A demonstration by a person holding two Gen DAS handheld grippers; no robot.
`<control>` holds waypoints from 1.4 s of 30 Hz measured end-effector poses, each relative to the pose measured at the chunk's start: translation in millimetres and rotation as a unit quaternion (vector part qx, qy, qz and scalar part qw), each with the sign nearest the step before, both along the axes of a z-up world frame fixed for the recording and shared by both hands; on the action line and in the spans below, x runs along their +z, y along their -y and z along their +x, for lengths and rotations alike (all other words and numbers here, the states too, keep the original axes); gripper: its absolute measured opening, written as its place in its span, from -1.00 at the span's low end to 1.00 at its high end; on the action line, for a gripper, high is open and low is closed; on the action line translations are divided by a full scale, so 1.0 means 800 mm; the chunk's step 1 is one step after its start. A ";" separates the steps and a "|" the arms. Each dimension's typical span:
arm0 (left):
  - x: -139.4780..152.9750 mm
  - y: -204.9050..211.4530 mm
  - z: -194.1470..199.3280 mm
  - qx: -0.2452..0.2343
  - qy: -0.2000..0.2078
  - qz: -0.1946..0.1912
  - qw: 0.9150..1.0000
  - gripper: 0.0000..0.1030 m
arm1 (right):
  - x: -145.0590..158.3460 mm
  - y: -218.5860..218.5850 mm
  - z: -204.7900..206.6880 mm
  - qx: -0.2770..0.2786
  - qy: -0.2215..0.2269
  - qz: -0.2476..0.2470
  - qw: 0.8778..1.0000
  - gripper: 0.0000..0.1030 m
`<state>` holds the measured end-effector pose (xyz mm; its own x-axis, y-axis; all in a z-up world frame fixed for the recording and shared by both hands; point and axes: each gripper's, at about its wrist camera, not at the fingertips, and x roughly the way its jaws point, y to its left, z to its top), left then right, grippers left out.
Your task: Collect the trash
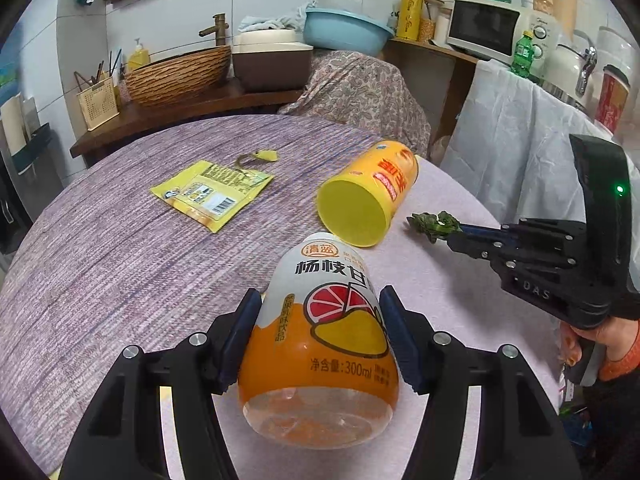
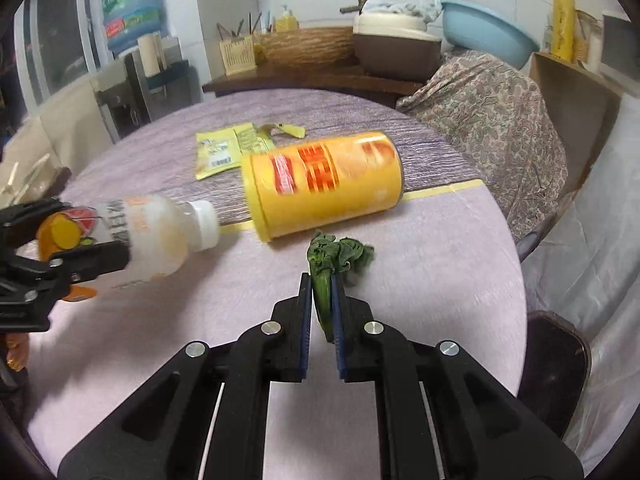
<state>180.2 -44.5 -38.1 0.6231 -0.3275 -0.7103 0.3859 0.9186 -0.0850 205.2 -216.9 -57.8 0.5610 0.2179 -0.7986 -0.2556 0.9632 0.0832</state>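
My left gripper [image 1: 320, 300] is shut on an empty orange-and-white drink bottle [image 1: 324, 332], held over the round table; the bottle also shows in the right wrist view [image 2: 152, 236]. My right gripper [image 2: 322, 284] is shut on a wilted green vegetable scrap [image 2: 340, 258], which also shows in the left wrist view [image 1: 436, 224]. A yellow snack canister [image 1: 372, 192] lies on its side on the table, also visible in the right wrist view [image 2: 324, 184]. A torn yellow wrapper [image 1: 212, 194] lies flat further left.
The table has a purple cloth [image 1: 120, 240]. A chair draped in patterned fabric [image 2: 492, 120] stands behind it. A white-covered counter [image 1: 520, 140] is at right. A wooden shelf [image 1: 180, 108] with a basket and basins runs along the back wall.
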 end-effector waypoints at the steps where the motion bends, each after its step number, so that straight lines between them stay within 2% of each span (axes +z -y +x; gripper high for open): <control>1: 0.001 0.004 -0.004 -0.002 0.001 -0.003 1.000 0.18 | 0.005 0.006 -0.010 -0.003 0.005 0.007 1.000 -0.80; 6: 0.010 0.031 -0.022 -0.019 0.007 -0.017 1.000 0.17 | 0.020 0.037 -0.049 -0.021 0.033 0.027 0.999 -0.79; 12: 0.023 0.073 -0.041 -0.044 0.016 -0.034 0.998 0.17 | 0.029 0.091 -0.097 -0.073 0.057 0.042 0.995 -0.79; 20: 0.031 0.132 -0.049 -0.072 0.039 -0.025 0.996 0.16 | 0.021 0.180 -0.142 -0.165 0.067 0.053 0.983 -0.79; 27: 0.044 0.153 -0.049 -0.076 0.052 -0.024 0.996 0.16 | 0.004 0.216 -0.158 -0.196 0.063 0.059 0.977 -0.79; 30: 0.044 0.165 -0.050 -0.080 0.054 -0.018 0.995 0.15 | -0.013 0.224 -0.151 -0.193 0.051 0.073 0.977 -0.79; 34: 0.043 0.172 -0.054 -0.080 0.060 -0.012 0.995 0.15 | -0.035 0.204 -0.135 -0.169 0.045 0.085 0.981 -0.79; 42: 0.045 0.169 -0.052 -0.077 0.053 -0.019 0.995 0.15 | -0.032 0.159 -0.089 -0.123 0.048 0.088 0.987 -0.88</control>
<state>138.9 -180.1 -2.4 0.6342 -0.4514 -0.6278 0.5314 0.8442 -0.0702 134.0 -344.4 -83.8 0.6856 0.1962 -0.7010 -0.0314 0.9701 0.2409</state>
